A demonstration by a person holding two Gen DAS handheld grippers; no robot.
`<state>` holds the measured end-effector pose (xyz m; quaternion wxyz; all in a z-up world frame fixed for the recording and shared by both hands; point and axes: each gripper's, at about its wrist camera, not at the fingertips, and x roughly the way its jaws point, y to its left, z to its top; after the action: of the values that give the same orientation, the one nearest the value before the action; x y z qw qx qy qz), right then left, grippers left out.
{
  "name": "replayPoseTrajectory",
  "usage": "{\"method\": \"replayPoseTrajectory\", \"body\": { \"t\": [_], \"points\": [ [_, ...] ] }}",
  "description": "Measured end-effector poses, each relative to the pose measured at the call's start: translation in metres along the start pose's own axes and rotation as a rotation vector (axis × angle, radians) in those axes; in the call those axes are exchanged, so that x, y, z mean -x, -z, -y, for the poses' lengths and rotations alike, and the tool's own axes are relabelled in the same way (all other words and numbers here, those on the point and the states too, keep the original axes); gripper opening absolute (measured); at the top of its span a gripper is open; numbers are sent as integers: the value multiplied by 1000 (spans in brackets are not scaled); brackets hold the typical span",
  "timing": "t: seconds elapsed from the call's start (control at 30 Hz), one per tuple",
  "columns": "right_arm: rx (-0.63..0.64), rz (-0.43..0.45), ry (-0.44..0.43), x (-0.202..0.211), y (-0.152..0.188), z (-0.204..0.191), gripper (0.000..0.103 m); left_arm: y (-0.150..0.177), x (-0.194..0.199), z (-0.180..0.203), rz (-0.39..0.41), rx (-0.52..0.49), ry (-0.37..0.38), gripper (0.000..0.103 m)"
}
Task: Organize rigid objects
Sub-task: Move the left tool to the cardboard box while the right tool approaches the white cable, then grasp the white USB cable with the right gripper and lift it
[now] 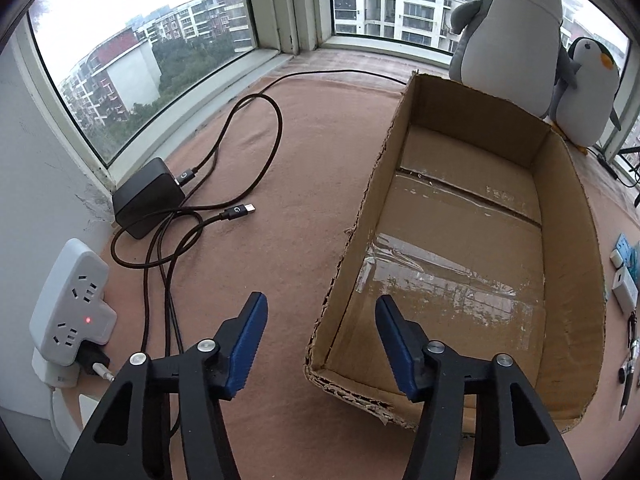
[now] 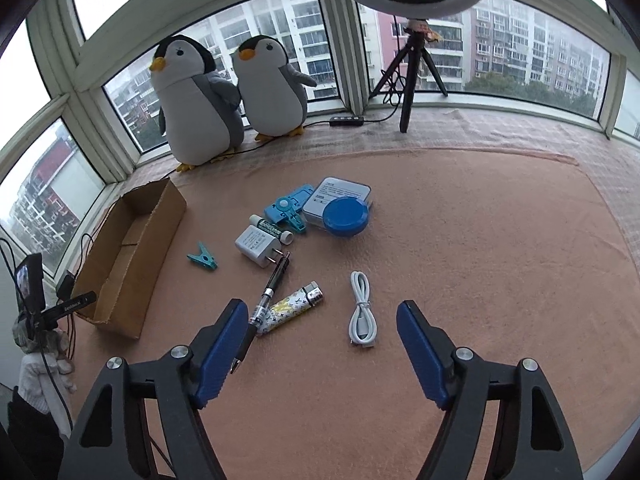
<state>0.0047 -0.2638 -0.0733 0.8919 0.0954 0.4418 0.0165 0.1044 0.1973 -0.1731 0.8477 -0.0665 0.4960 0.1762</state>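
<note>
1. Left gripper (image 1: pixel 320 344): its blue fingers (image 1: pixel 246 350) stand apart with nothing between them, at the bottom of the left wrist view, straddling the near left corner of the box (image 1: pixel 560 320).
2. The box is an open cardboard tray, right of centre in that view; only tape strips show on its floor.
3. Left of the box, a black charger (image 1: pixel 146 202) and its looped cable (image 1: pixel 240 136) lie on the pink blanket (image 1: pixel 304 168); a white power strip (image 1: pixel 68 300) sits at lower left.
4. Right gripper (image 2: pixel 320 350): its fingers (image 2: pixel 222 350) are spread wide, gripping nothing, at the bottom of the right wrist view.
5. The pen (image 2: pixel 266 296) lies mid-frame, its lower end just beside the left finger; whether they touch I cannot tell.
6. A patterned lighter (image 2: pixel 290 310) lies touching the pen; a coiled white cable (image 2: pixel 362 312) lies to its right.
7. Higher up sit a white plug (image 2: pixel 256 246), a battery (image 2: pixel 270 230), a teal clip (image 2: pixel 202 258), a blue round case (image 2: pixel 344 216) and a white square case (image 2: pixel 340 198).
8. Two penguins (image 2: pixel 198 108) stand at the window, upper left.
</note>
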Motion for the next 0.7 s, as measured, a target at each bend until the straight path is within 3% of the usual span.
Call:
{"method": "replayPoseTrajectory", "body": {
  "t": [0.13, 0.43, 0.57, 0.7],
  "points": [
    [-43, -57, 3, -22, -6, 19, 55, 0, -7, 2, -15, -7, 3, 49],
    [-6, -164, 46, -70, -11, 32, 48, -3, -11, 12, -26, -31, 9, 35],
    [35, -211, 54, -90, -5, 27, 41, -4, -14, 14, -23, -51, 5, 33],
    [71, -238, 68, -105, -1, 21, 39, -4, -15, 15, -17, -58, -1, 33]
  ]
}}
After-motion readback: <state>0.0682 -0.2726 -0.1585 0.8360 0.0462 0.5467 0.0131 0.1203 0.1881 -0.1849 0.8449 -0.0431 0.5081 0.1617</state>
